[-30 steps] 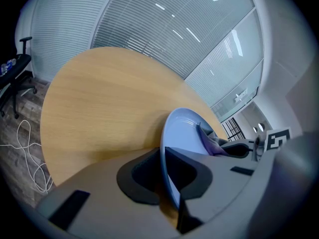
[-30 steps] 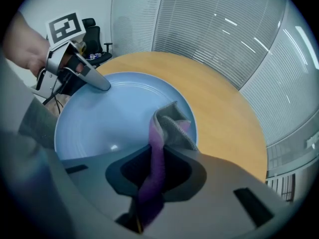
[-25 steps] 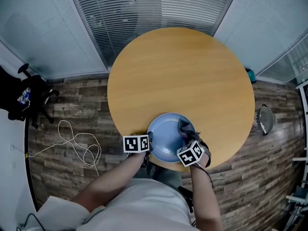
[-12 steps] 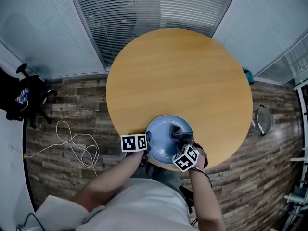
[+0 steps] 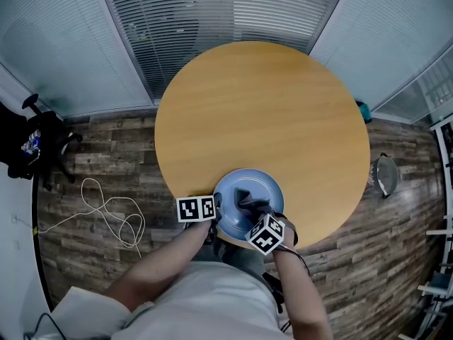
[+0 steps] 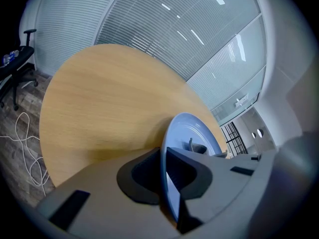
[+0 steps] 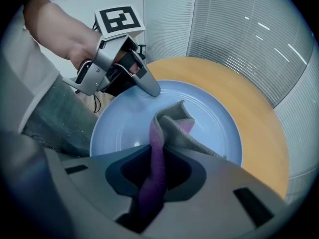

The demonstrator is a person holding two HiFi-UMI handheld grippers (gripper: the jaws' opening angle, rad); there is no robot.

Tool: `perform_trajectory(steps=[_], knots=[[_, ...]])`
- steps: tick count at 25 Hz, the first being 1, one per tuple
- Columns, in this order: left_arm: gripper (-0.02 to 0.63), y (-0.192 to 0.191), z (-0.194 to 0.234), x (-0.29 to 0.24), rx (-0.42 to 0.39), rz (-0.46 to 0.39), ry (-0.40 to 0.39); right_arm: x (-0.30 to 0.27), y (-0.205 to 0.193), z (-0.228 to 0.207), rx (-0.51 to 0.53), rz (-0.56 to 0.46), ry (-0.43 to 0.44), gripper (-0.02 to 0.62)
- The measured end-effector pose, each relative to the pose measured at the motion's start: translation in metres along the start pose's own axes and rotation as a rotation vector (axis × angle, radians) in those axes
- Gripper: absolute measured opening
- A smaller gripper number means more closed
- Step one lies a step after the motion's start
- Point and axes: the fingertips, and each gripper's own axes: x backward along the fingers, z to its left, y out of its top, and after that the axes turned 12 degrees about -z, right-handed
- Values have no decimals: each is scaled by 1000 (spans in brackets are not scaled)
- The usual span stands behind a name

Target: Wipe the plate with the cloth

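Head view: the plate (image 5: 267, 183) sits at the bench's (image 5: 262, 105) near edge. Your left claw (image 5: 217, 207) pinches its rim; your right claw (image 5: 253, 210) grips the cloth (image 5: 245, 195). Press the cloth flat, sweeping out to the rim.

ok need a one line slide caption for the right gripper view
Right gripper holds the cloth on the blue plate while the left gripper clamps the plate's rim.
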Motion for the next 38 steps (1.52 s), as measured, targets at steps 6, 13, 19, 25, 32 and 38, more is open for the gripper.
perform_trajectory(steps=[6,13,19,25,32,38], knots=[[34,0,-1,0,3,1,-2,-4,10,17,0,-45,83,71],[34,0,-1,1,5,1,-3,-11,27,54,66,-89,238,72],[34,-2,-1,2,-7,5,-10,-17,36,81,104,-92,335,72],[35,0,-1,1,-12,4,-7,-16,37,79,85,-105,343,72],[35,-2,-2,0,-28,10,-10,-14,34,72,29,-85,341,72],[35,-4,-4,1,-43,11,-11,-6,18,51,-36,-70,261,72]])
